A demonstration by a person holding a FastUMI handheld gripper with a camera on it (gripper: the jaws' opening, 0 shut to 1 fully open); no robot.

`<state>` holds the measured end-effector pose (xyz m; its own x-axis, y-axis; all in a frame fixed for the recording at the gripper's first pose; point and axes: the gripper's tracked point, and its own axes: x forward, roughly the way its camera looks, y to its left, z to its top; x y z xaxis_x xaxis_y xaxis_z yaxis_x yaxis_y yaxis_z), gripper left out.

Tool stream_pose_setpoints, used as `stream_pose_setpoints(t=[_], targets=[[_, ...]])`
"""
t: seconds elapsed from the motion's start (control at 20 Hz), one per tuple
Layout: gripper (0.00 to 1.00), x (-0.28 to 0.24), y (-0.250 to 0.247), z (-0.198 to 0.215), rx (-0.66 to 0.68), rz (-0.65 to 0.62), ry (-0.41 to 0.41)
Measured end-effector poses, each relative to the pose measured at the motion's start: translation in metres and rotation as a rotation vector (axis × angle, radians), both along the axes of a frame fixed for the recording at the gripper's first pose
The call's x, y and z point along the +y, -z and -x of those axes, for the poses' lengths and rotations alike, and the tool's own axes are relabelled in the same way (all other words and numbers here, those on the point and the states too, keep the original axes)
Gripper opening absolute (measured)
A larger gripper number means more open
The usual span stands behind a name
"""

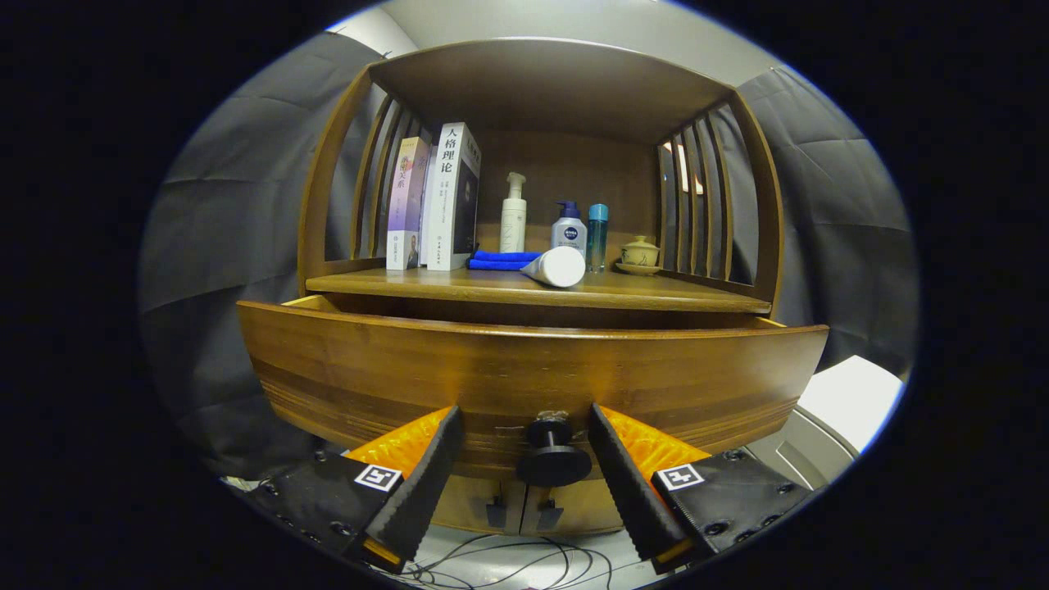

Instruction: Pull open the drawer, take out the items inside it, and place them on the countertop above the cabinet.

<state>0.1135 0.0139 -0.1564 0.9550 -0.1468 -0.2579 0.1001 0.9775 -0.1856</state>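
Tongs [522, 426] were spread open, one finger on each side of the dark round knob [553, 459] without touching it. That knob sat on the front of a wooden drawer [524, 369], pulled partly out from the cabinet. On the countertop [492, 288] above stood books [434, 197], a pump bottle [513, 215], a folded blue cloth [500, 260] and a white tube [556, 267] lying on its side.

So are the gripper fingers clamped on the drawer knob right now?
No, the gripper is open, its fingers standing either side of the drawer knob without touching it.
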Motion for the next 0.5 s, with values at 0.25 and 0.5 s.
stream_pose_setpoints(t=[0.25,0.5], targets=[[0.97,-0.002,0.001,-0.019,0.010,-0.001,0.003],[0.97,-0.004,0.003,-0.034,0.010,0.023,0.003]])
